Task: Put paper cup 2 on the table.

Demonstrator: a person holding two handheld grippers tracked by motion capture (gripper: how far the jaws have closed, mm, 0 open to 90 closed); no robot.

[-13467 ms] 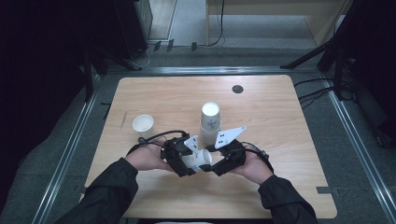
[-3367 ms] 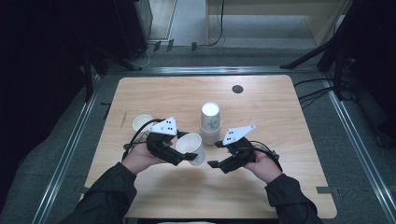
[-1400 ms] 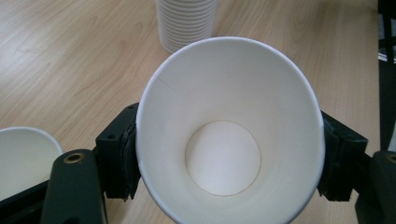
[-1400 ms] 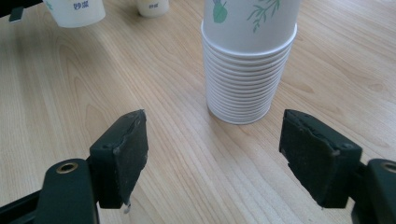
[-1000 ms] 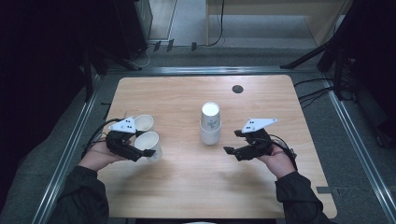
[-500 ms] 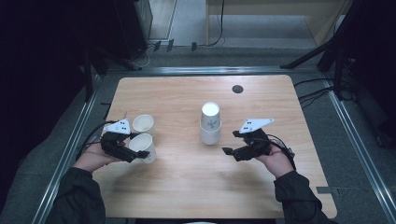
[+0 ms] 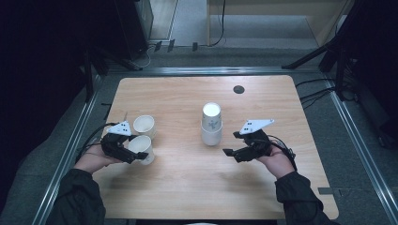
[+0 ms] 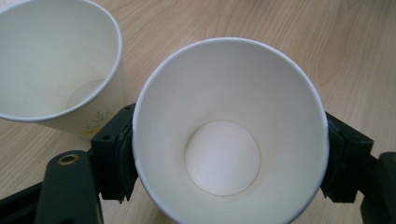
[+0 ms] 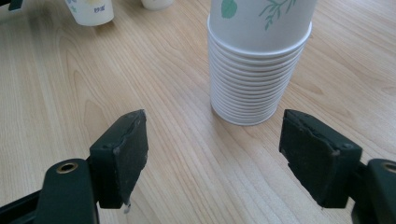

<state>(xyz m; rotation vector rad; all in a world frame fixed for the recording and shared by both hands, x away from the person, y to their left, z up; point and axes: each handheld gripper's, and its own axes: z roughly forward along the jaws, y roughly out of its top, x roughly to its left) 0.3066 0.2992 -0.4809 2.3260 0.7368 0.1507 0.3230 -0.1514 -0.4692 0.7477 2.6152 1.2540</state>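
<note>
— While the count runs, what stands on the desk (image 7: pixel 187 187)?
— Two cups out: one (image 7: pixel 143 124) placed; a second (image 7: pixel 140 146) between my left fingers (image 8: pixel 119 154), just loosening. Right fingers (image 9: pixel 126 154) spread, empty, facing the stack (image 7: pixel 211 124).

A person seated at a wooden desk (image 7: pixel 178 93) works two handheld tools. The left claw (image 7: pixel 136 156), its jaws having just been opening, brackets an upright white paper cup (image 7: pixel 141 148) standing on the desk; whether the pads press it cannot be told from above. A second cup (image 7: pixel 143 125) stands just beyond that claw, close beside the first. The right claw (image 7: pixel 233 152) rests with jaws apart, a stack of cups (image 7: pixel 211 124) just beyond it to its left.
</note>
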